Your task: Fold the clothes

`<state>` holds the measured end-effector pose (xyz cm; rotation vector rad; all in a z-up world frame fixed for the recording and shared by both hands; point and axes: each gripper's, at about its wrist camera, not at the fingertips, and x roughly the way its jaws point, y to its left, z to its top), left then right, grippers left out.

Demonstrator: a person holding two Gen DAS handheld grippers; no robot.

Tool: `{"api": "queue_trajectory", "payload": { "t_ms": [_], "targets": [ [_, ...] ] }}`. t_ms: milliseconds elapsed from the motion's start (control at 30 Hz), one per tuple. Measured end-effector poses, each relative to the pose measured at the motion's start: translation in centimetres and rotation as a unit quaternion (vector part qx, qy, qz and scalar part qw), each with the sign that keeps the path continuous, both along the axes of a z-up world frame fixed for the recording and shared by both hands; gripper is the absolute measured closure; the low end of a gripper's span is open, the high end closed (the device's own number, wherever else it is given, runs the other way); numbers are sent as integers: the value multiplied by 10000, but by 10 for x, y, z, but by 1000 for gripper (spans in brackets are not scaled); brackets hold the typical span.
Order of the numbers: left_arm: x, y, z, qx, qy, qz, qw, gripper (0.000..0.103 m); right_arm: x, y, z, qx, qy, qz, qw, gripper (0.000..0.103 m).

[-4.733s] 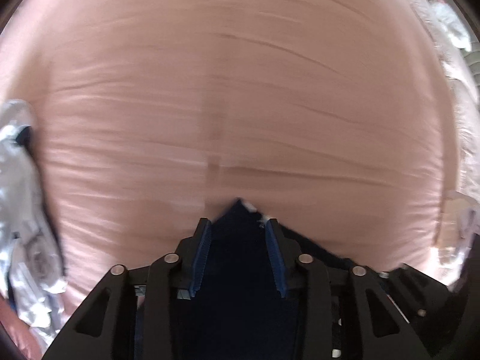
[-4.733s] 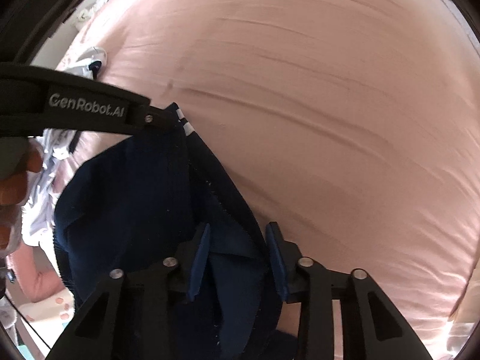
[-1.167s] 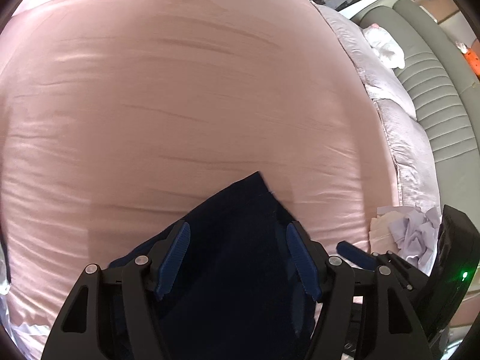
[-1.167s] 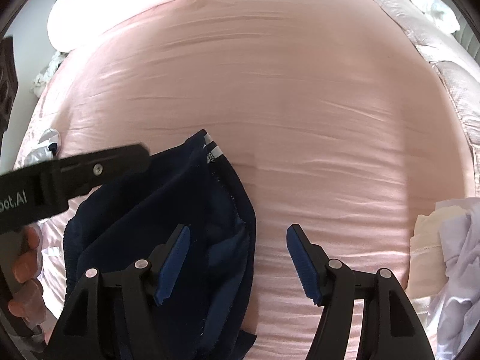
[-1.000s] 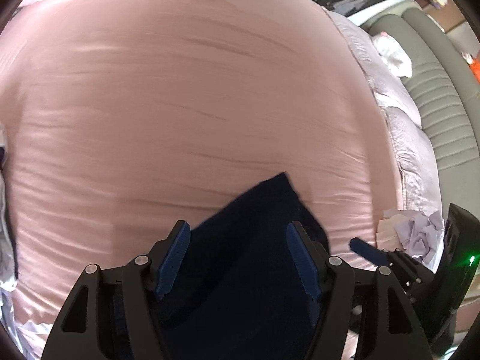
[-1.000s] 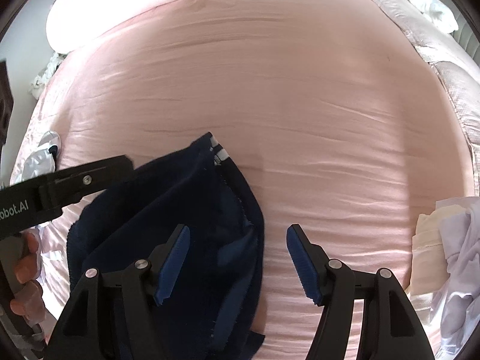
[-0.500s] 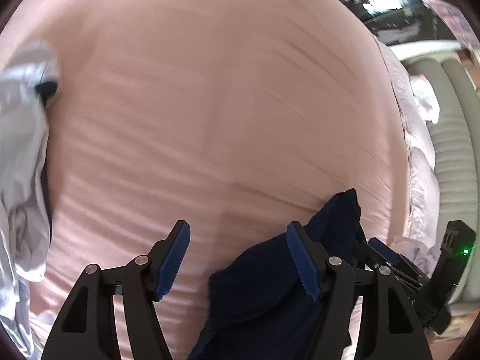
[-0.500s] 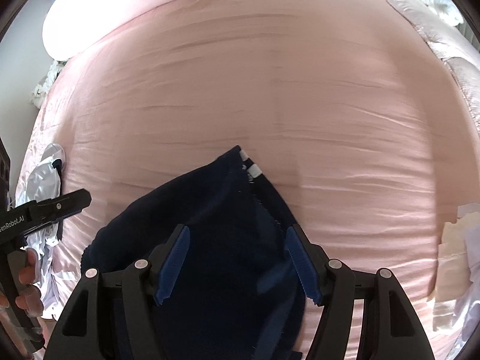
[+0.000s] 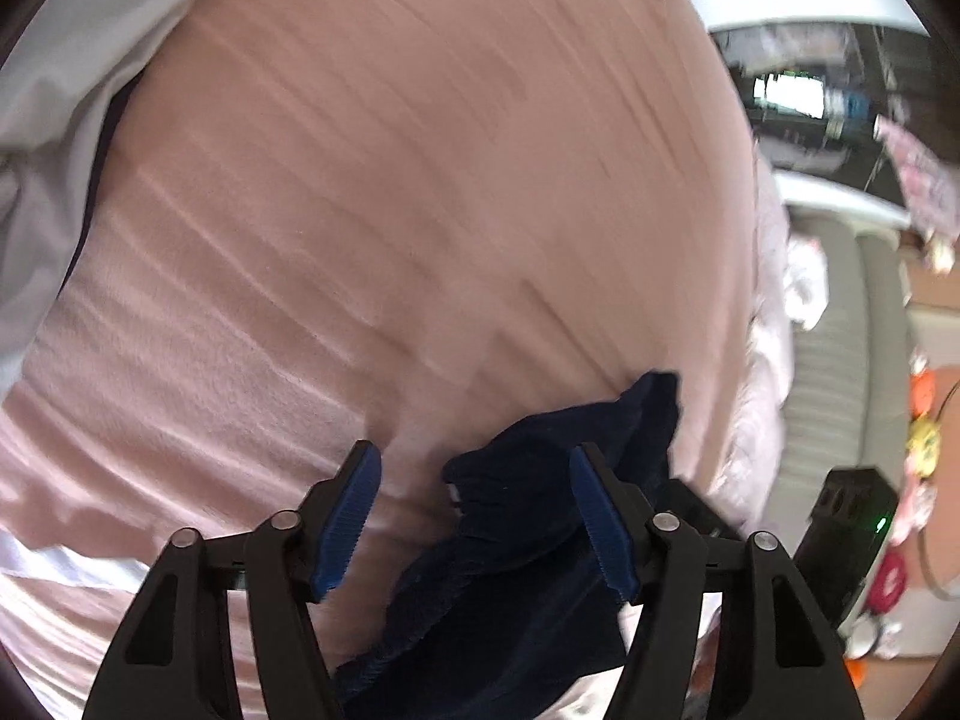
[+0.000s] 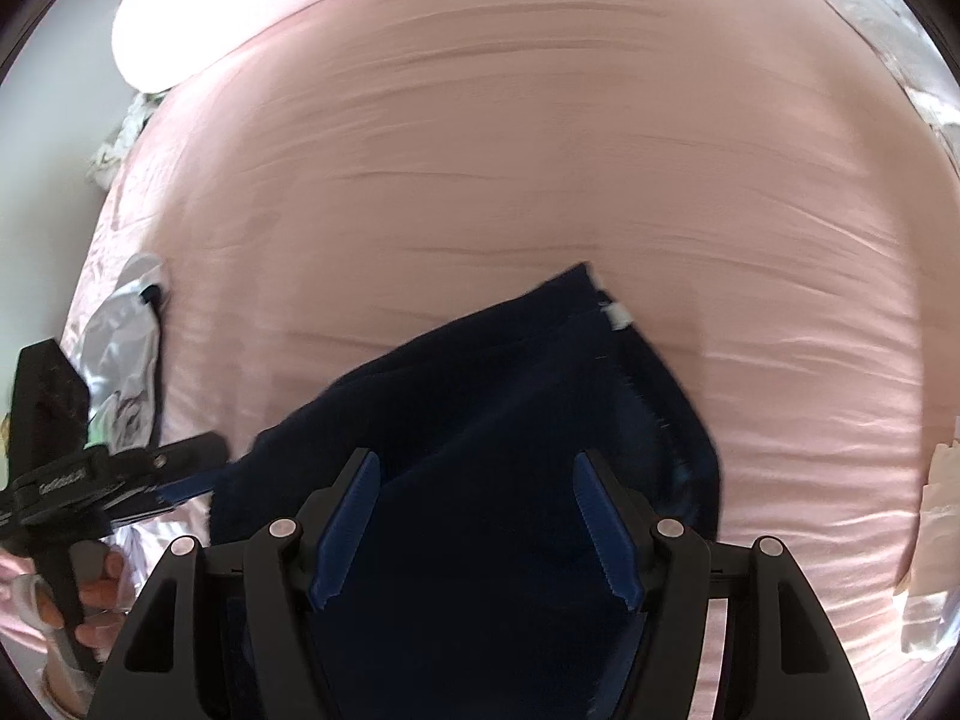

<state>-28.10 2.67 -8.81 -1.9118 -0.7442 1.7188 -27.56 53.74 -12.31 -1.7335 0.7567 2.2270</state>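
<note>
A dark navy garment [image 10: 510, 420] lies folded on the pink bed sheet [image 10: 510, 150]; a small white tag shows at its far corner. My right gripper [image 10: 474, 516] is open, with the garment between and below its blue pads, gripping nothing. My left gripper [image 9: 474, 516] is open at the garment's left edge [image 9: 528, 510], holding nothing. It also shows at the left of the right wrist view [image 10: 186, 480], held by a hand.
A crumpled white garment [image 10: 129, 354] lies on the bed's left side, also in the left wrist view [image 9: 66, 108]. Pale folded clothes [image 10: 933, 558] sit at the right edge. A pillow [image 10: 180, 30] lies at the far left. A grey sofa [image 9: 852, 324] stands beyond the bed.
Both grippers have opened and let go of the navy garment, which now lies on the sheet. The left gripper has swung left, off the garment to its edge.
</note>
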Motion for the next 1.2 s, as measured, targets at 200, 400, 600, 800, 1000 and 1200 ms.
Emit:
{"api": "queue_trajectory", "payload": {
  "t_ms": [200, 400, 600, 800, 1000, 1200],
  "targets": [
    [15, 0, -22, 588, -489, 494, 9958, 70, -8, -15, -9, -492, -131, -377, 9980, 37],
    [23, 0, -47, 994, -1064, 803, 9861, 68, -7, -13, -24, -1388, -80, -1005, 9852, 37],
    [24, -7, -44, 1242, -882, 917, 9841, 68, -16, -15, -35, -1694, -191, -1264, 9772, 37],
    [24, -4, -45, 1232, -734, 1161, 9828, 80, -18, -17, -49, -1555, -222, -1571, 9750, 52],
    [24, -4, -47, 1272, -600, 1167, 9832, 88, -12, -15, -52, -1298, -202, -1736, 9760, 81],
    [25, -8, -35, 1365, -303, 1142, 9836, 91, -15, -16, -36, -1069, 255, -1253, 9860, 97]
  ]
}}
